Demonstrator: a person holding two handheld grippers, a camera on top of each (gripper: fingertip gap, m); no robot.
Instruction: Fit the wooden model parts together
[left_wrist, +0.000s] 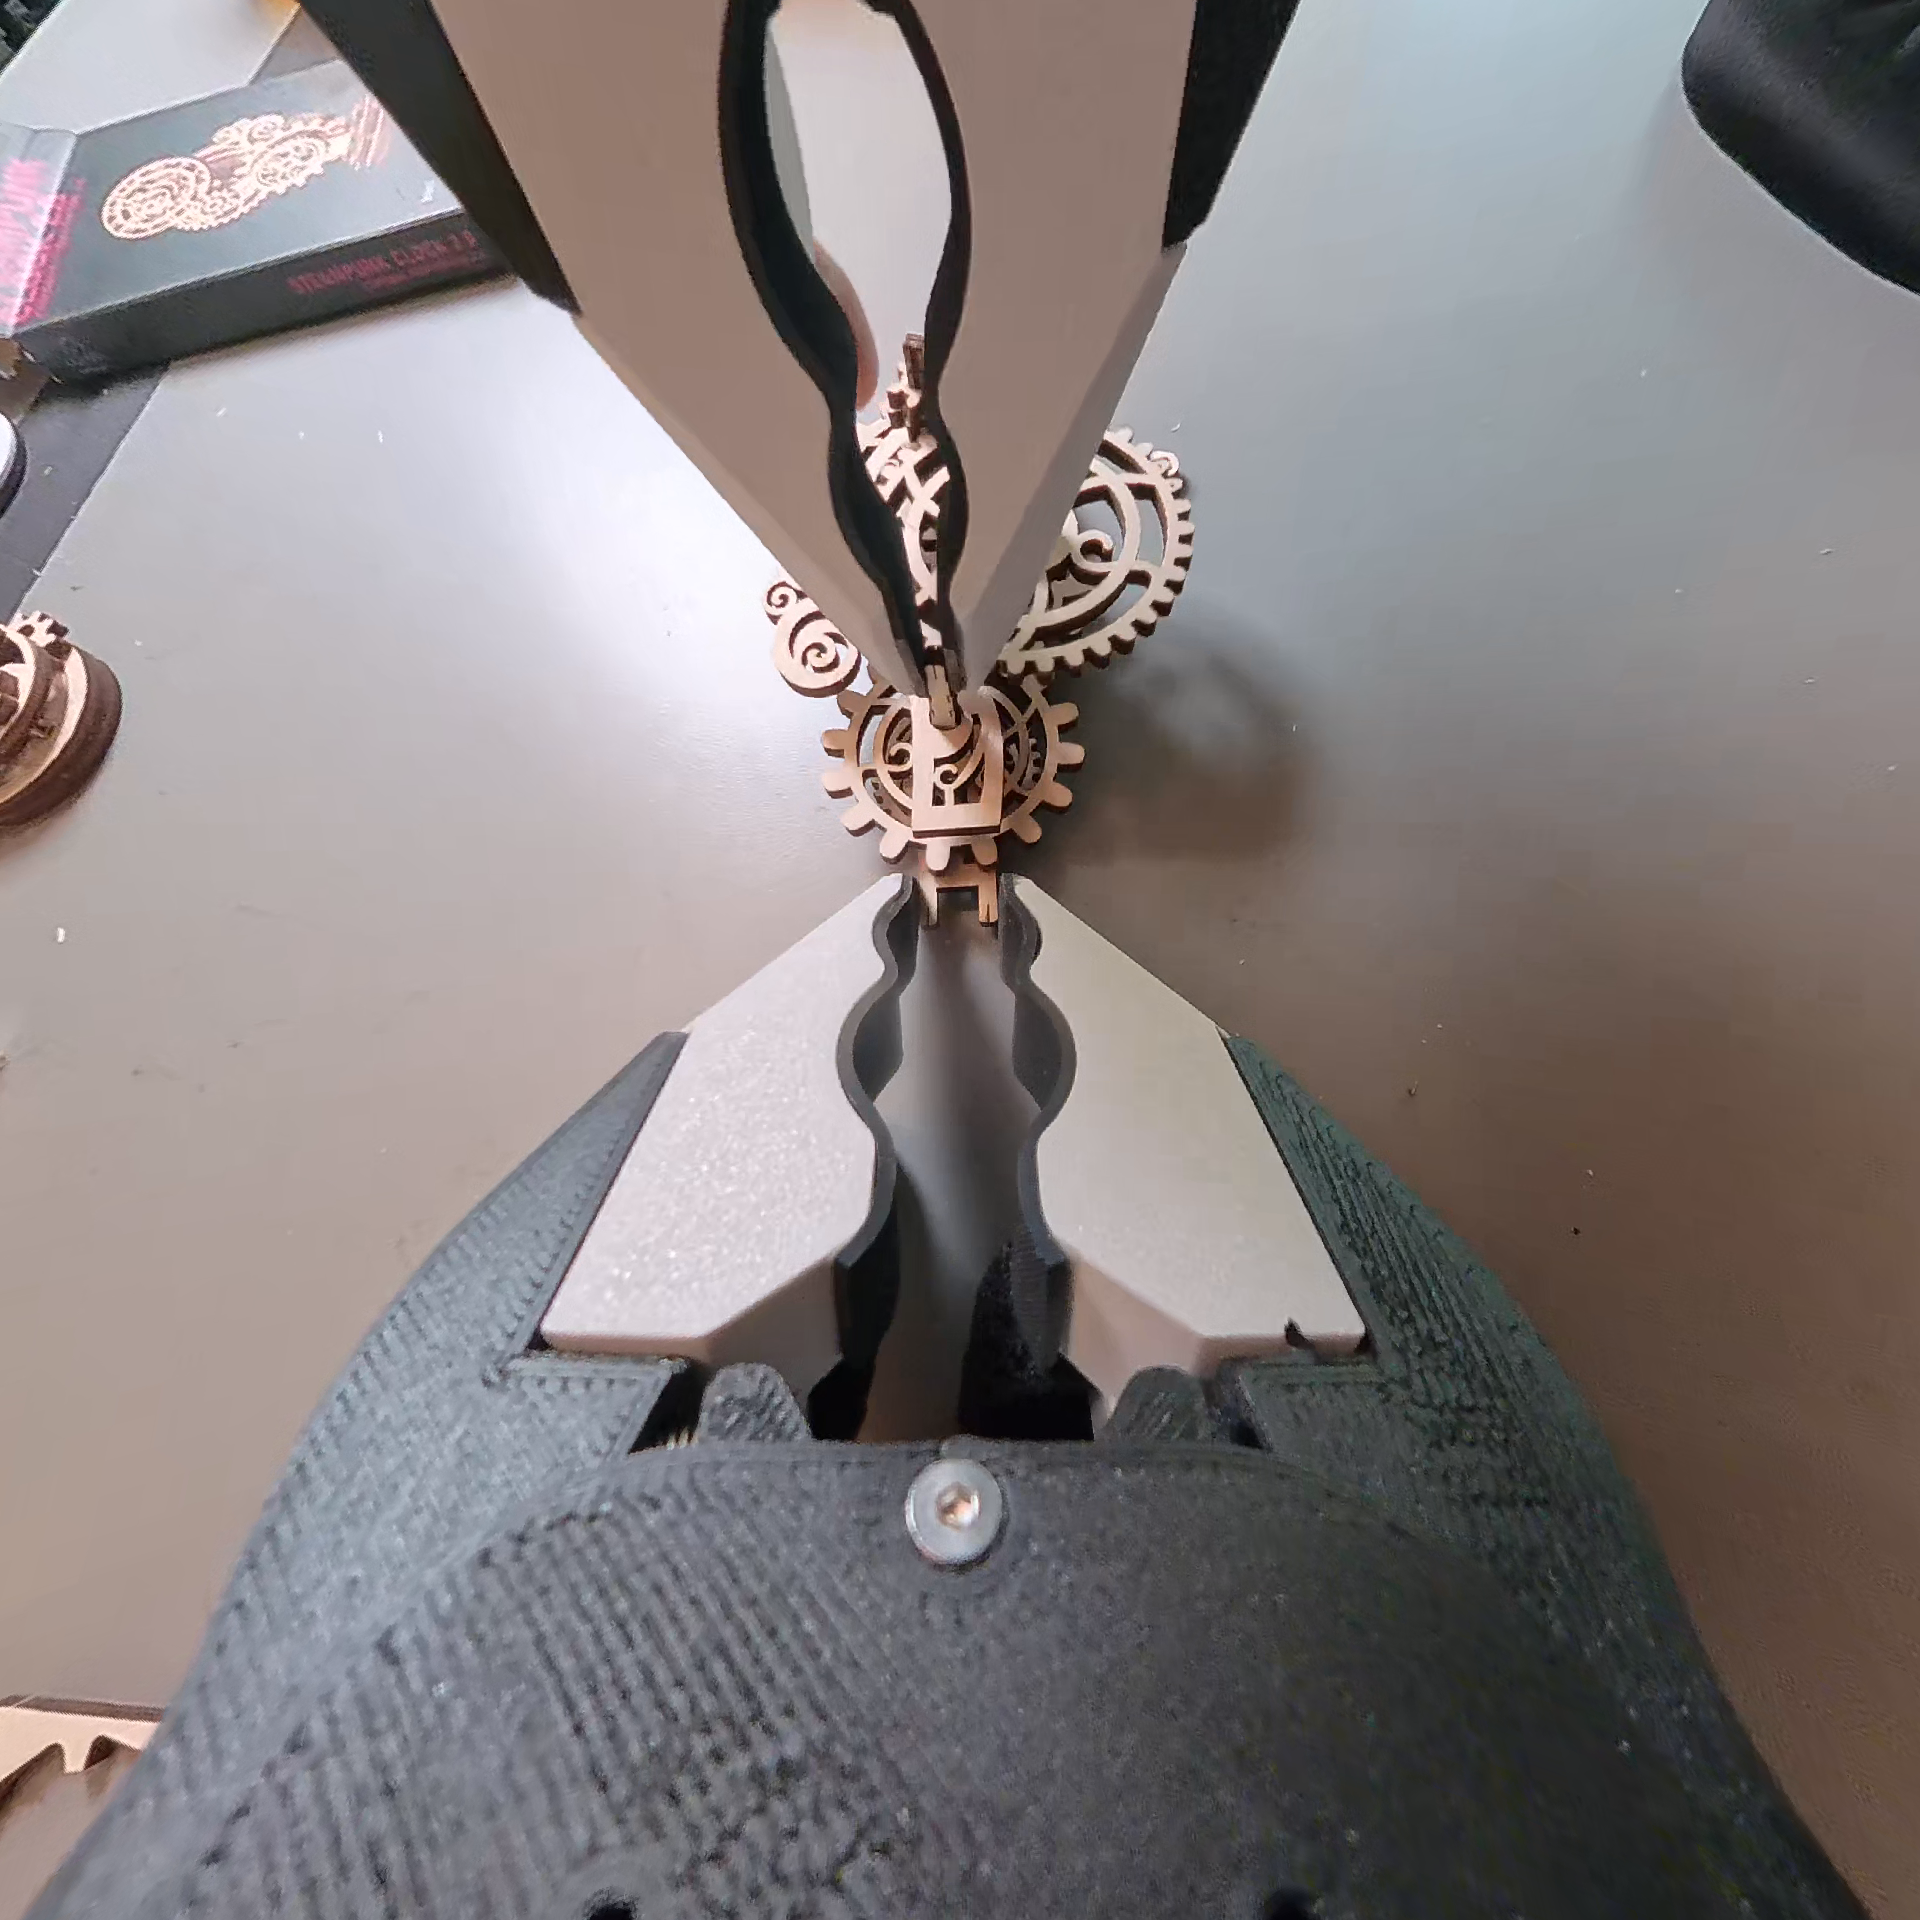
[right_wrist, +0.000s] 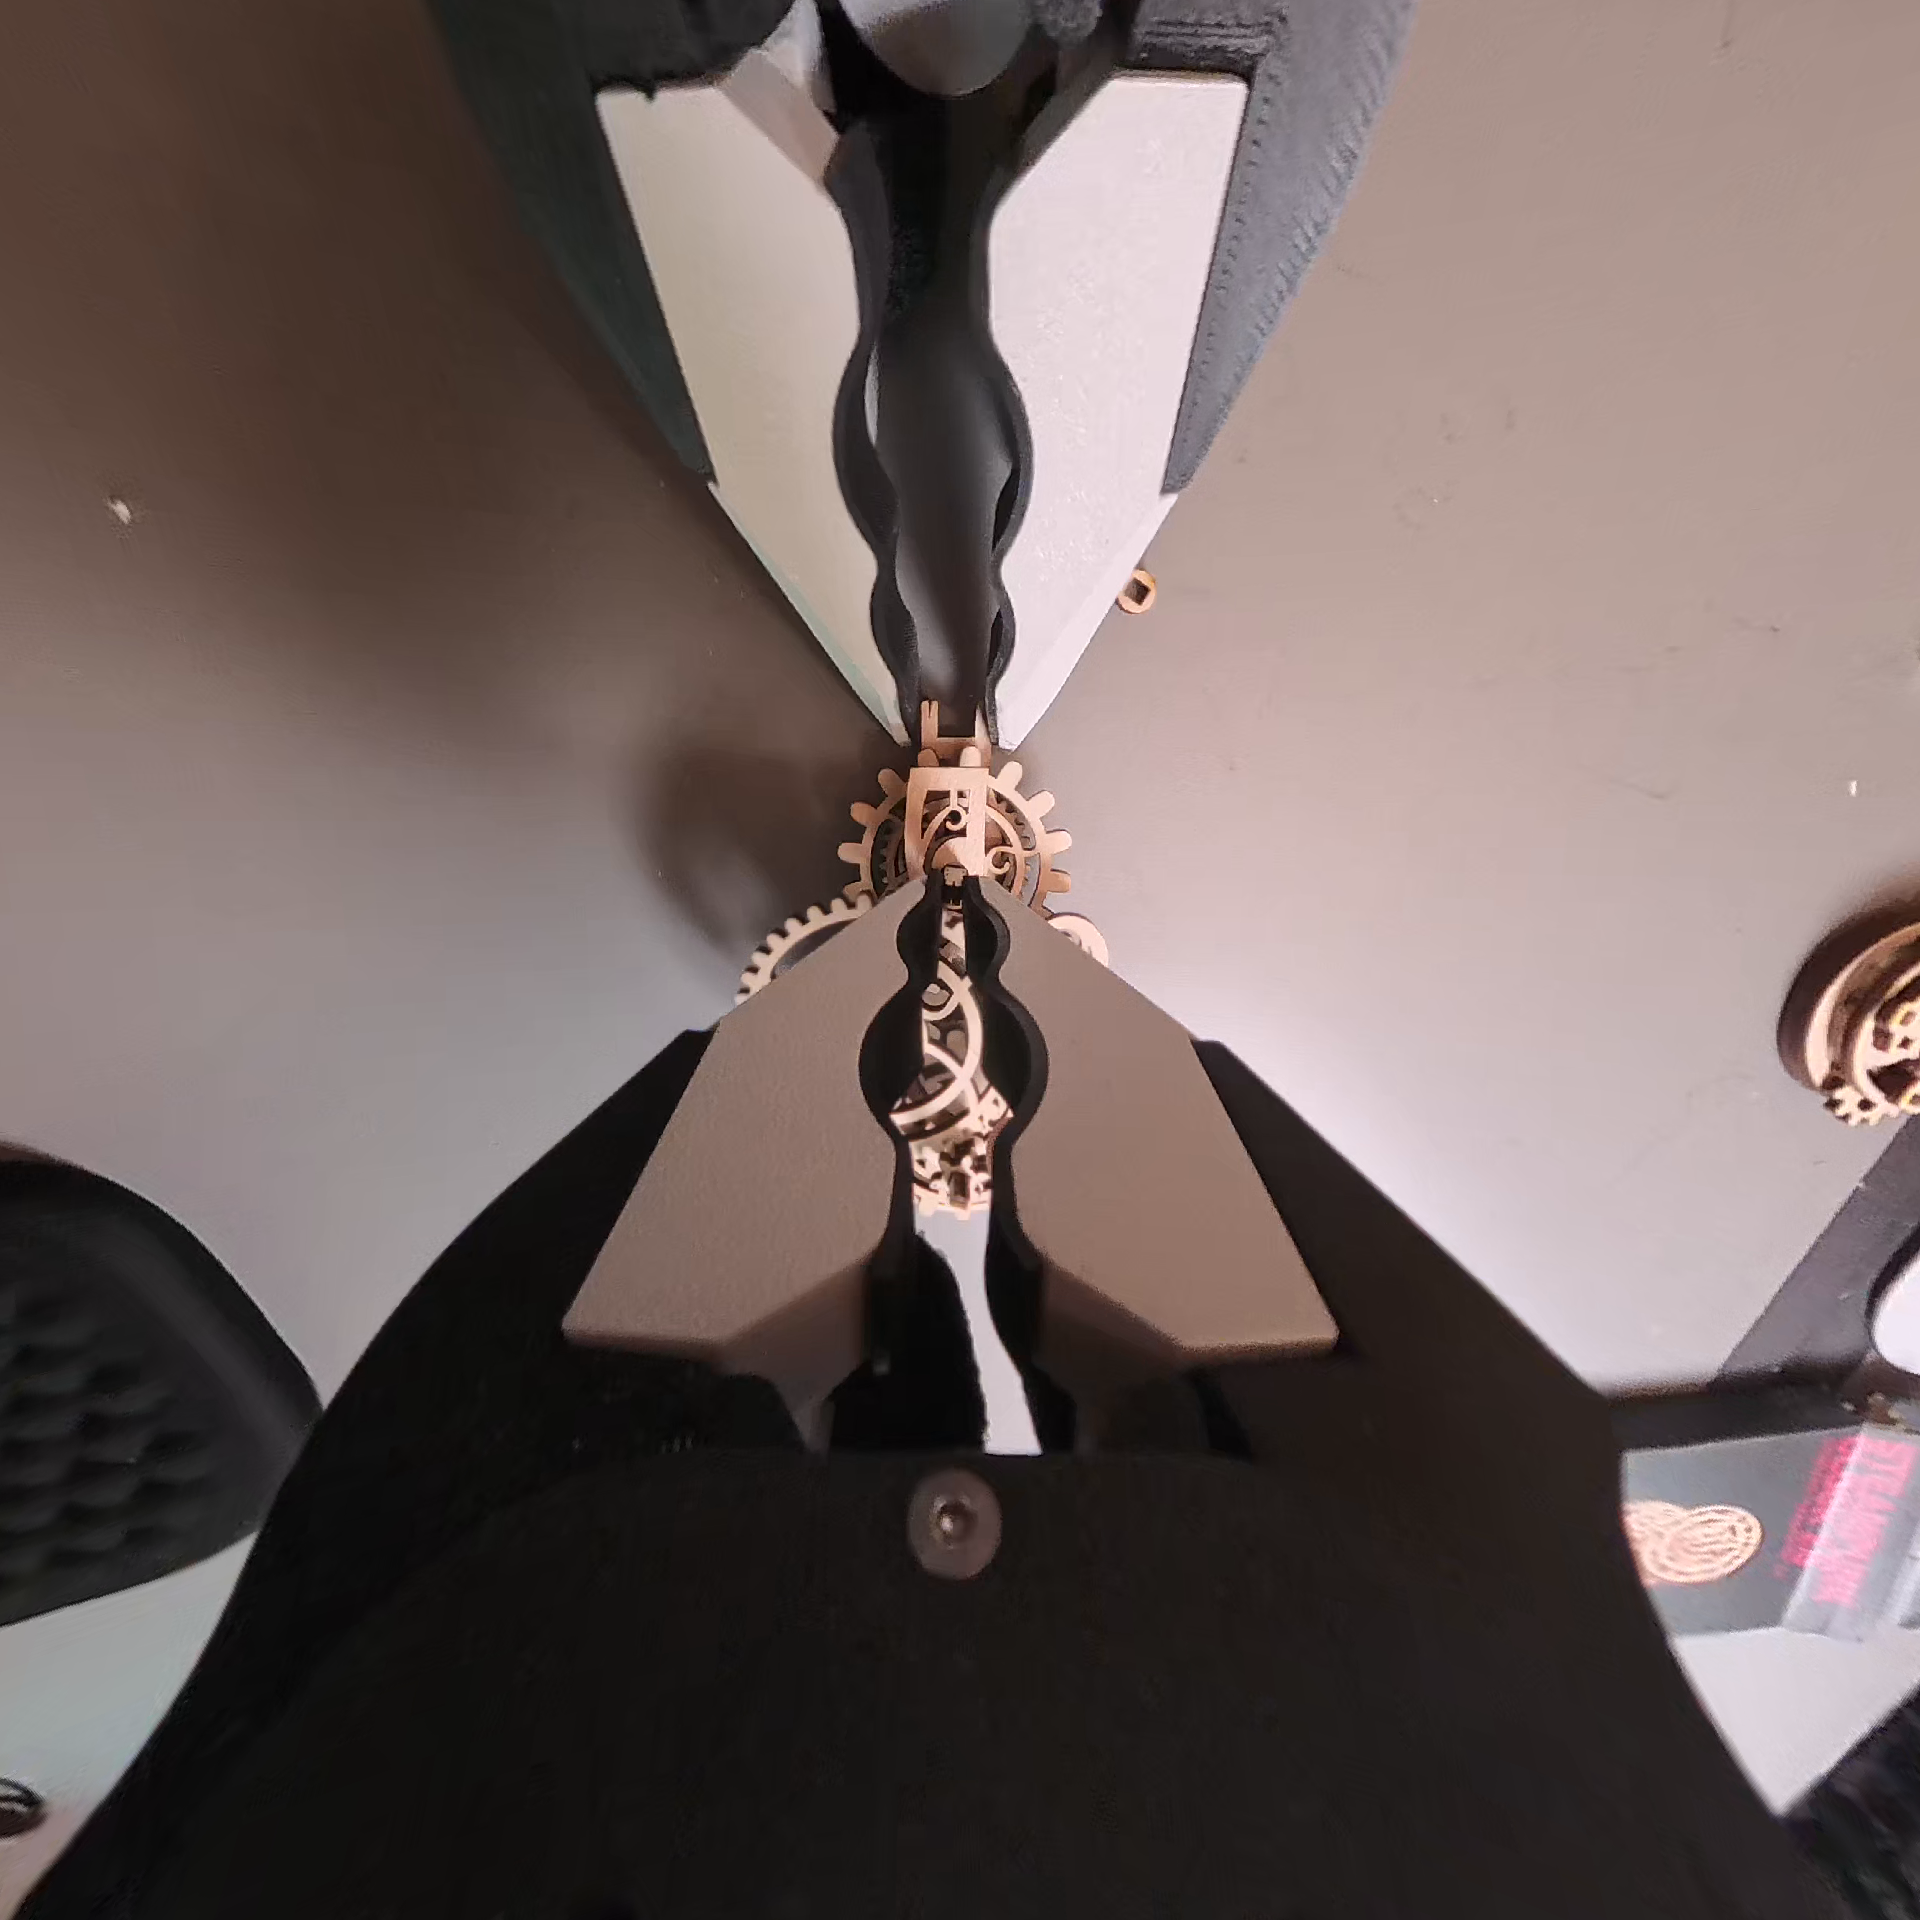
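Both tongs meet over the grey counter (left_wrist: 312, 935): our left tongs (left_wrist: 957, 896), narrowly parted, pinch the forked foot of the wooden gear model (left_wrist: 951, 769); our right tongs (right_wrist: 954, 883), almost shut, nip a thin fretwork plate (right_wrist: 951, 1081) that meets the model's top. We judge the laser-cut wood light, stiff, brittle at its teeth and scrolls, so solid tabs suit gripping. We count one held model, one round wooden sub-assembly (right_wrist: 1870, 1023), one dark box (left_wrist: 239, 208).
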